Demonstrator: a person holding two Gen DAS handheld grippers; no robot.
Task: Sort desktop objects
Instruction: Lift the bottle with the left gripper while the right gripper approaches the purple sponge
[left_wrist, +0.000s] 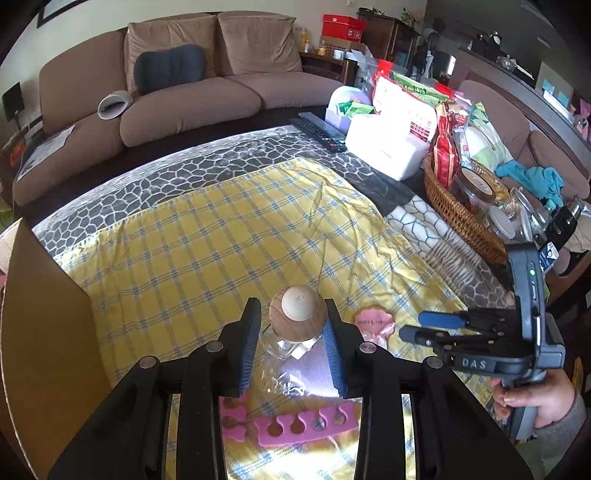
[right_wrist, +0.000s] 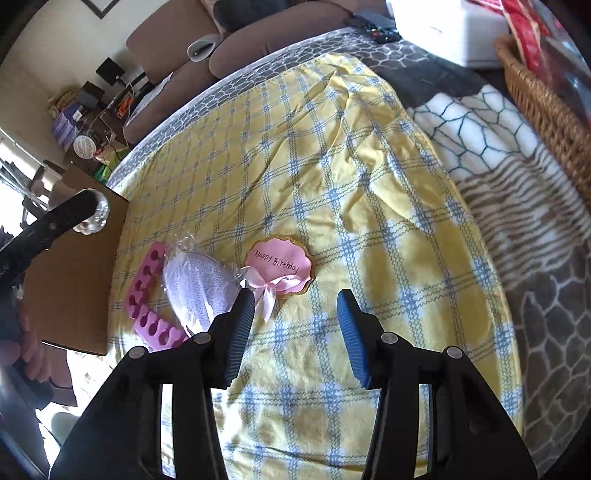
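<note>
Two grippers in use, one per hand. Left gripper (left_wrist: 291, 325): pads pinching one small glass bottle (left_wrist: 286, 341) just under its round wooden stopper (left_wrist: 298, 308), the bottle lifted clear of the yellow checked cloth (left_wrist: 221, 240). Right gripper (right_wrist: 295, 325): fingers spread, nothing between them, poised over the cloth just below the birthday tag (right_wrist: 279, 266).

Step in hand, as judged: the bottle is being carried off to its sorting place, probably the brown cardboard box (left_wrist: 44, 314) at the cloth's left edge. The next move calls for holding the bottle upright over the box and easing the pads apart; the glass may slip if tilted.

Count on the cloth:
- one pink "Happy Birthday" tag with ribbon bow;
- two pink foam toe separators (right_wrist: 151, 295), left of the tag;
- one lilac item in clear wrapping (right_wrist: 199, 288), between separators and tag.

One wicker basket (left_wrist: 454, 210) of packets stands beyond the cloth's right edge, untouched.
</note>
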